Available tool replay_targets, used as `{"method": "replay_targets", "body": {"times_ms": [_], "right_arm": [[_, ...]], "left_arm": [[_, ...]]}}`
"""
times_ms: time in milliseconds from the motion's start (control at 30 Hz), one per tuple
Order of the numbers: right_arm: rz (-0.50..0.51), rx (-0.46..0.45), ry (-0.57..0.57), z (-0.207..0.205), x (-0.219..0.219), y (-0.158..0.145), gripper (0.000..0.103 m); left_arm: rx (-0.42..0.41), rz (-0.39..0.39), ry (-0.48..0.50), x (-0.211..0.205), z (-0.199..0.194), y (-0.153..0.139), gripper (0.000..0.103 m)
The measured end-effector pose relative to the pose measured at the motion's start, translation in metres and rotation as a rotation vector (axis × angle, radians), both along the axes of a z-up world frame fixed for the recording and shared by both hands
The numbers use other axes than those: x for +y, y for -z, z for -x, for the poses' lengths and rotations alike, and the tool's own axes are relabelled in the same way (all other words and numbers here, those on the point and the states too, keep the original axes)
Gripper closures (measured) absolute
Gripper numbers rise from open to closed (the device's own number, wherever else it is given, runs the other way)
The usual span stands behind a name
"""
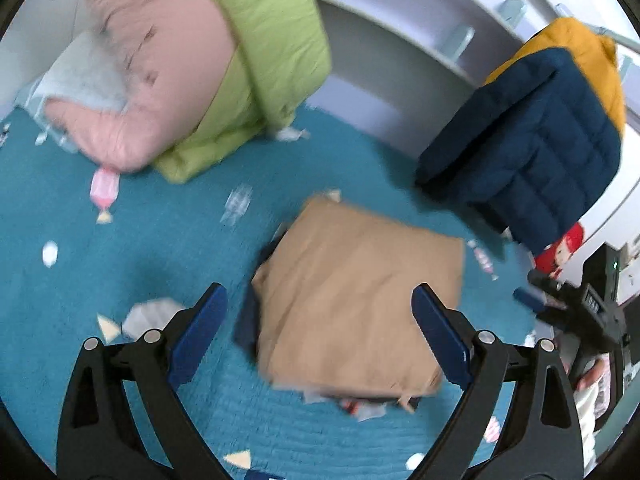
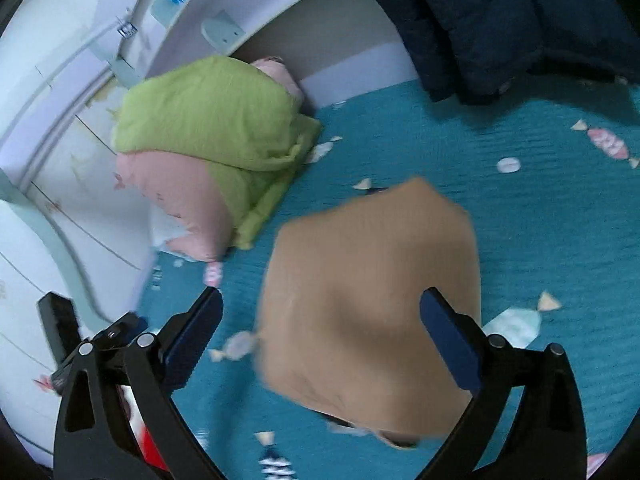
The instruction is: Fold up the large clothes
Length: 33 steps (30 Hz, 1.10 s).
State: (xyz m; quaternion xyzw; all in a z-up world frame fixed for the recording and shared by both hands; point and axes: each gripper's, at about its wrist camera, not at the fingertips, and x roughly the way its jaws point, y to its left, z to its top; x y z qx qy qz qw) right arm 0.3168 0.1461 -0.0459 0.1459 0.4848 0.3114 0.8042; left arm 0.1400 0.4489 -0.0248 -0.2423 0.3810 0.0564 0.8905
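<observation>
A tan garment (image 1: 360, 264) lies folded into a thick square on the teal bedspread (image 1: 120, 272), with a dark layer showing under its left edge. My left gripper (image 1: 320, 292) hovers above it, open, with nothing between the blue pads. The right wrist view shows the same tan garment (image 2: 372, 248) below my right gripper (image 2: 322, 295), whose jaws stand wide open and empty. In the left wrist view the right gripper (image 1: 560, 304) appears at the right edge, held clear of the cloth. Both views are blurred.
A green quilt (image 1: 272, 40) and a pink pillow (image 1: 152, 60) are heaped at the back left. A navy and mustard quilted jacket (image 1: 536, 132) lies at the back right. White furniture (image 1: 400, 32) runs behind them. The teal bedspread (image 2: 540, 240) bears candy prints.
</observation>
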Motion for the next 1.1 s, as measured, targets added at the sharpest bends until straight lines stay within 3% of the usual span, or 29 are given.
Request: {"method": "replay_targets", "body": {"times_ms": [33,167,300,400,433,500,600,667,767,867,933,1000,1100], "right_arm": [[0.018,0.022,0.003,0.001,0.002,0.009,0.008],[-0.002,0.067,0.022,0.006,-0.014,0.034,0.008],[0.053,0.007,0.072,0.008,-0.016,0.032,0.008],[0.171,-0.117,0.163,0.019,-0.03,0.027,0.011],[0.193,-0.158,0.157,0.022,-0.029,0.027,0.018],[0.257,-0.22,0.079,0.029,-0.016,0.028,0.054],[0.342,-0.293,0.026,0.041,-0.001,0.035,0.078],[0.338,-0.26,-0.004,0.044,0.004,0.048,0.082],[0.371,-0.139,-0.044,0.039,0.019,0.085,0.082],[0.437,-0.122,-0.032,0.031,0.034,0.119,0.081],[0.452,-0.125,-0.011,0.026,0.037,0.13,0.081],[0.447,-0.119,-0.003,0.024,0.036,0.129,0.081],[0.396,-0.082,-0.011,0.023,0.021,0.118,0.081]], "left_arm": [[0.016,0.015,0.007,0.004,0.014,0.007,0.01],[0.071,0.015,0.033,-0.016,0.01,0.035,0.01],[0.099,0.014,0.07,-0.024,0.009,0.067,0.01],[0.087,-0.029,0.097,-0.042,-0.002,0.075,0.01],[0.076,-0.044,0.126,-0.05,-0.008,0.075,0.011],[0.047,-0.078,0.187,-0.067,-0.018,0.075,0.022],[0.034,-0.173,0.2,-0.092,-0.037,0.076,0.037],[0.028,-0.191,0.217,-0.107,-0.051,0.085,0.051],[0.065,-0.2,0.253,-0.123,-0.066,0.108,0.062],[0.164,-0.244,0.25,-0.131,-0.086,0.152,0.065],[0.15,-0.208,0.232,-0.126,-0.092,0.173,0.065],[0.123,-0.158,0.205,-0.12,-0.092,0.175,0.065],[0.131,-0.197,0.208,-0.124,-0.089,0.168,0.065]]}}
